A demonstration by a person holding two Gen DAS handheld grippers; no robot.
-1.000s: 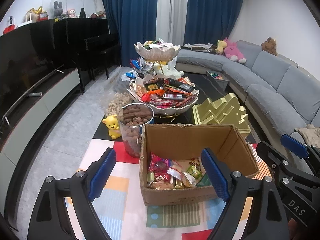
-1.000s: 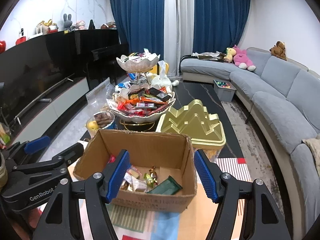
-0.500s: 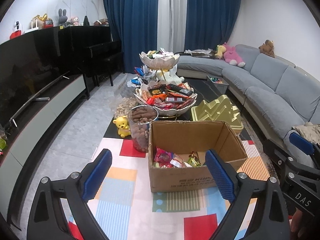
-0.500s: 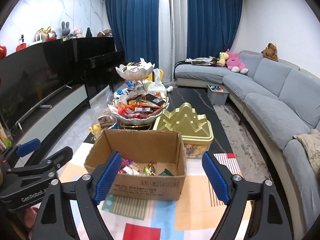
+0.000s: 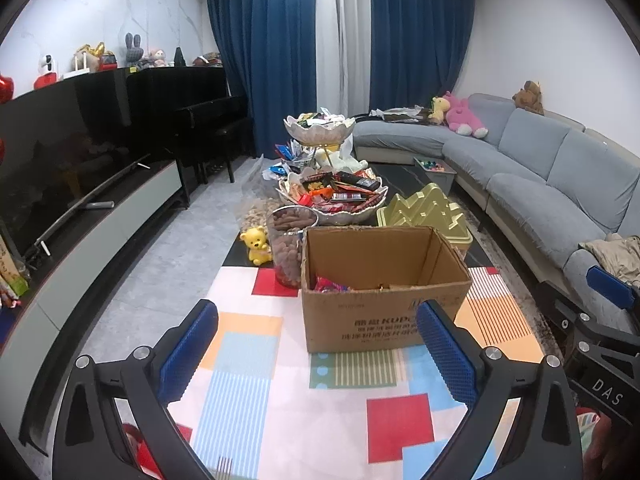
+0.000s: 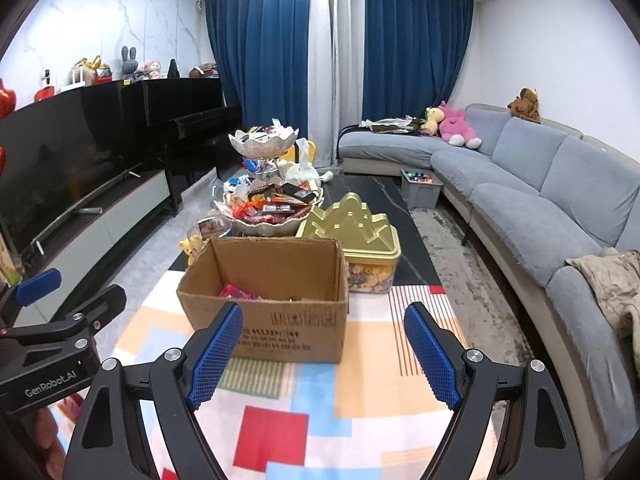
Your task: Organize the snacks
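Observation:
An open cardboard box with several wrapped snacks inside stands on a colourful patterned cloth. Behind it is a two-tier white stand piled with snacks. My left gripper is open and empty, held back from the box's near side. My right gripper is open and empty, also short of the box. Each gripper shows at the edge of the other's view.
A gold mountain-shaped lidded tub stands right of the stand. A clear jar of nuts and a yellow bear figure stand left of the box. A grey sofa runs along the right, a TV unit along the left.
Both grippers have drawn back and away from the box; it now looks smaller and farther, with more of the cloth showing. Both stay open and empty.

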